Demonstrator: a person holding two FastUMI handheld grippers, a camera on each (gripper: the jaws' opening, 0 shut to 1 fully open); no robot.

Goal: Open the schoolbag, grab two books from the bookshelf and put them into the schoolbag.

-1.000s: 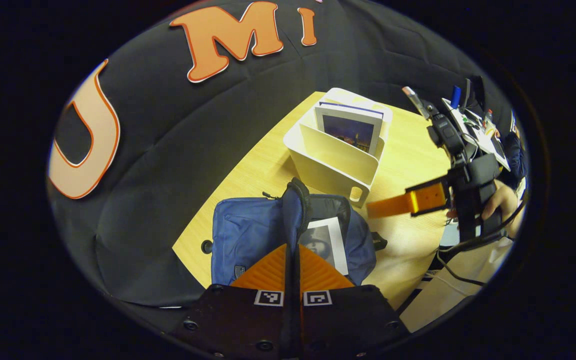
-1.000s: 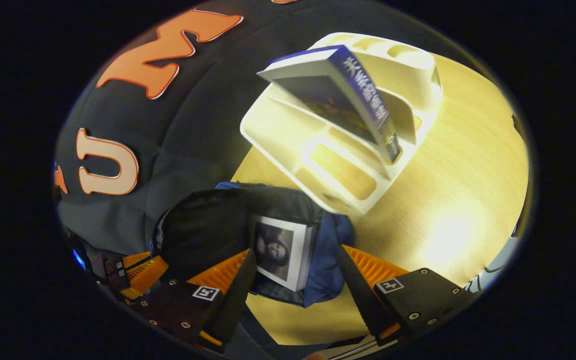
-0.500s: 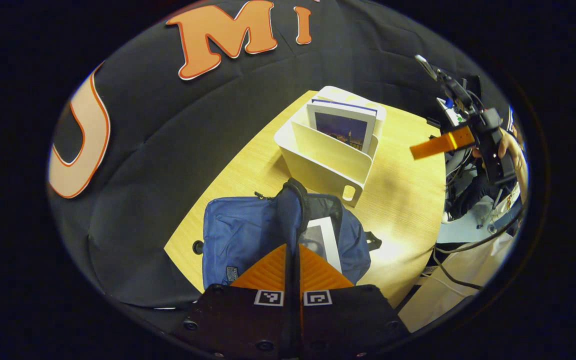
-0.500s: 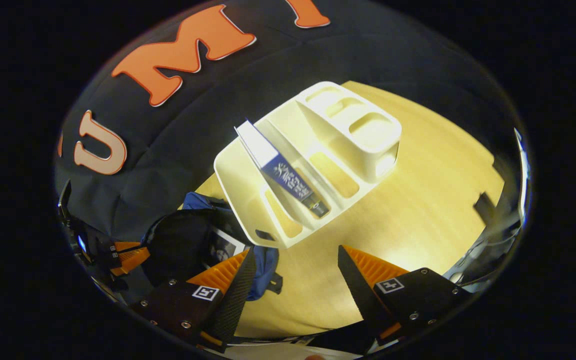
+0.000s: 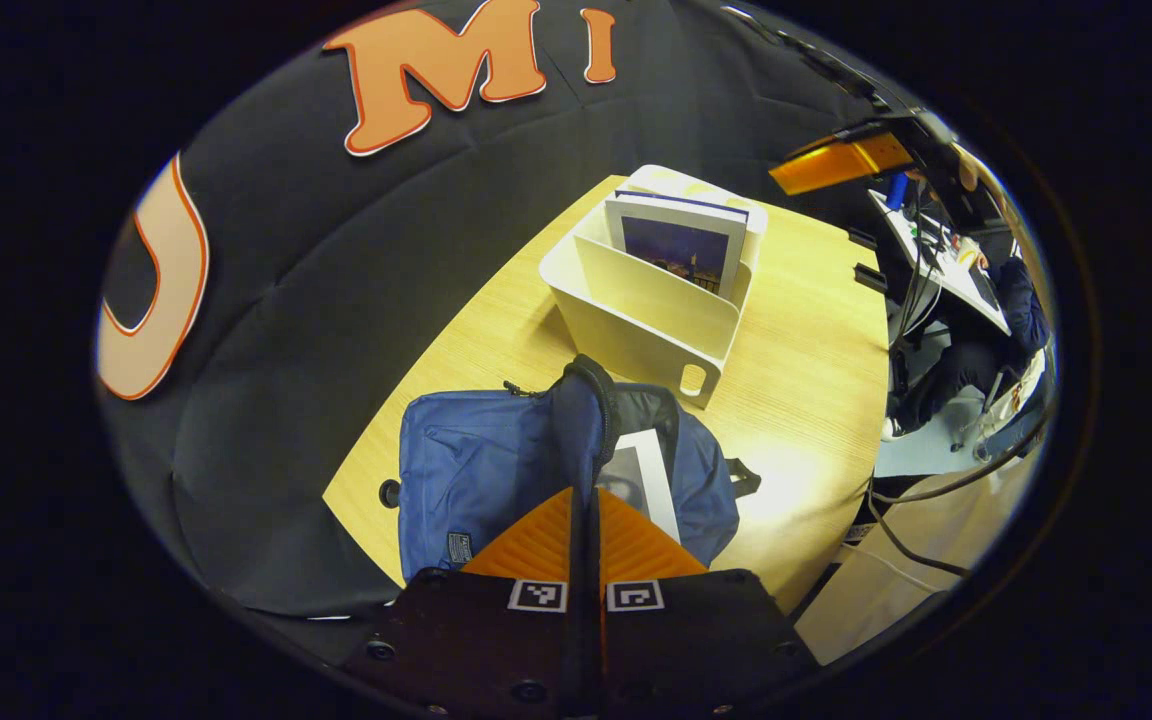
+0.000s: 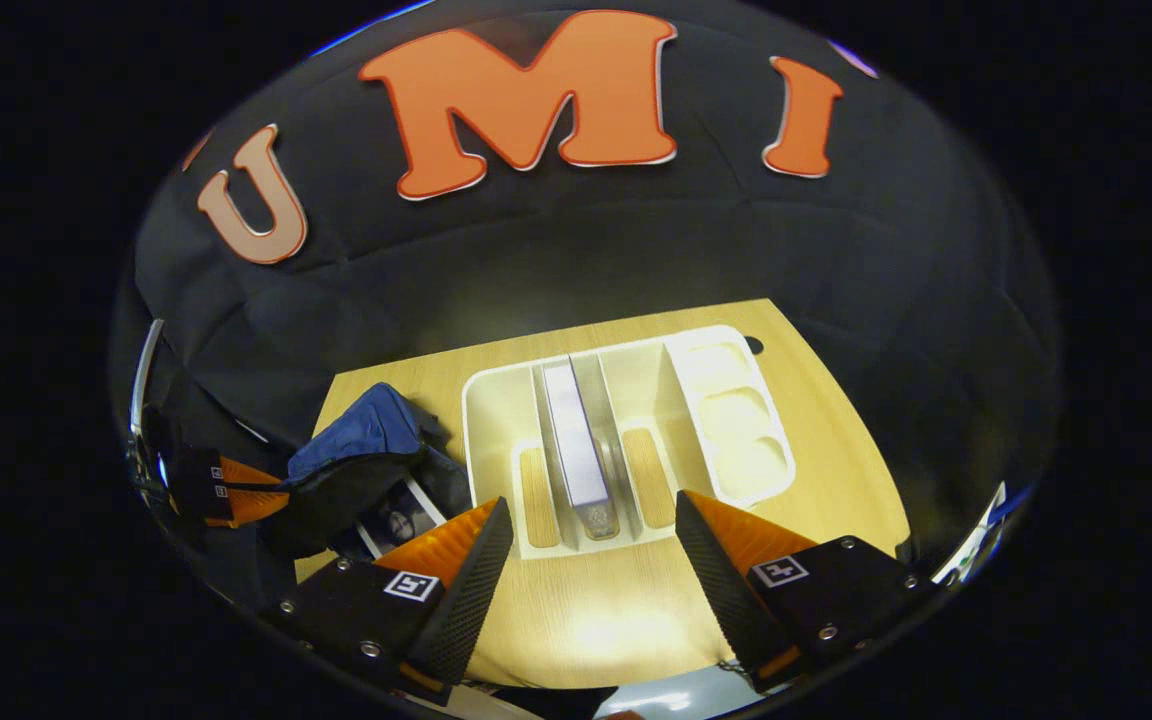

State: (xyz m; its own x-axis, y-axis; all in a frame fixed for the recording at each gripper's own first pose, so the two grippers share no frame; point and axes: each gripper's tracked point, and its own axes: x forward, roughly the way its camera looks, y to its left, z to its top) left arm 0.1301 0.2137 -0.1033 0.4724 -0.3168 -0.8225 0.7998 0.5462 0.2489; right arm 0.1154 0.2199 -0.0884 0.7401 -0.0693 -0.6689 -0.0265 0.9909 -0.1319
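Risen since a second ago, right gripper [image 6: 591,560] now well above the white bookshelf [image 6: 496,400], fingers spread wide, grasping nothing. Seen from the left gripper view as a tool high at upper right [image 5: 841,160]. One book [image 6: 576,445] upright in a middle slot of the shelf. Left gripper [image 5: 584,520] clenched on the raised flap of the blue schoolbag [image 5: 476,465], lying on the wooden table [image 5: 806,390] just beside the shelf. Another book [image 5: 651,475] partly inside the open bag.
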